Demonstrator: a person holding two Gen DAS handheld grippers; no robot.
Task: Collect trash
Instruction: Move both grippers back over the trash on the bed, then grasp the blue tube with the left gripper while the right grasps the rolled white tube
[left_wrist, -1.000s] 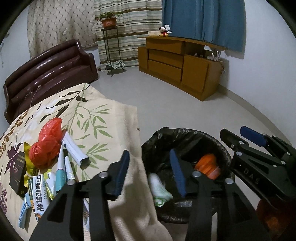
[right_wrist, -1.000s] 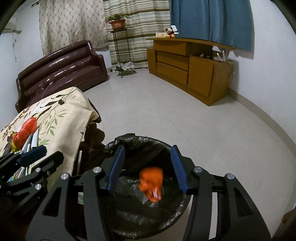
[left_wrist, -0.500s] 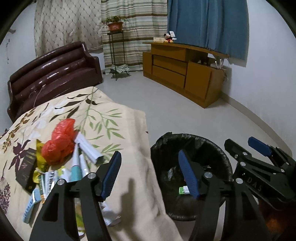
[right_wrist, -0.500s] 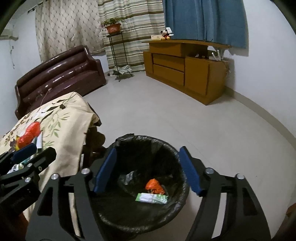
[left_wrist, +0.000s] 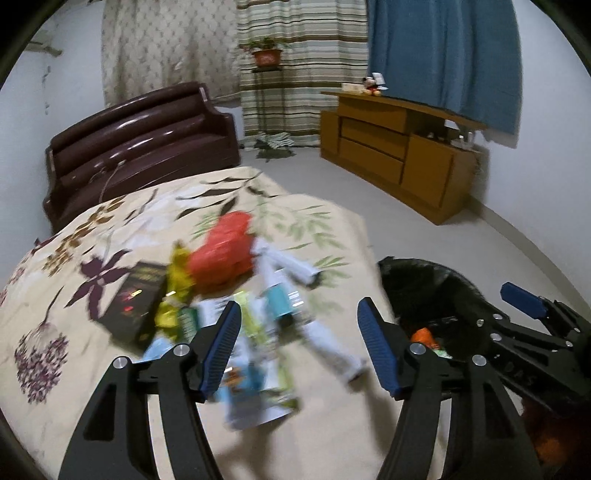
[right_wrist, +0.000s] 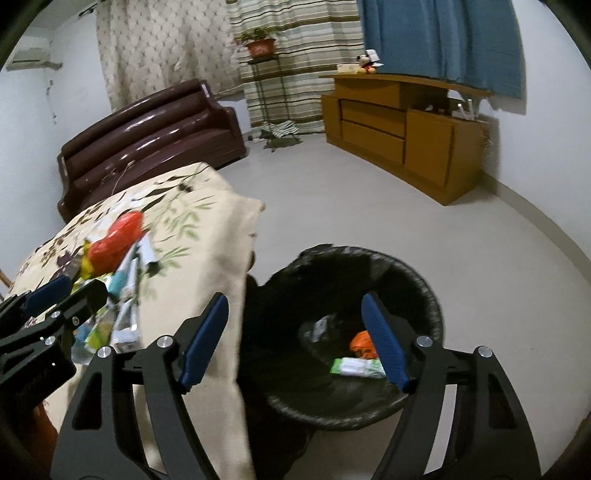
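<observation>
- My left gripper (left_wrist: 299, 345): jaws spread, nothing between them, above the litter pile (left_wrist: 236, 295) on the floral tablecloth (left_wrist: 110, 229).
- My right gripper (right_wrist: 295, 339): likewise released, empty.
- One black-lined round bin (right_wrist: 424, 291) holds two pieces: one orange wad (right_wrist: 360, 341), one green-white wrapper (right_wrist: 354, 367).
- One red crumpled plastic bag (left_wrist: 225, 251) tops the pile.
</observation>
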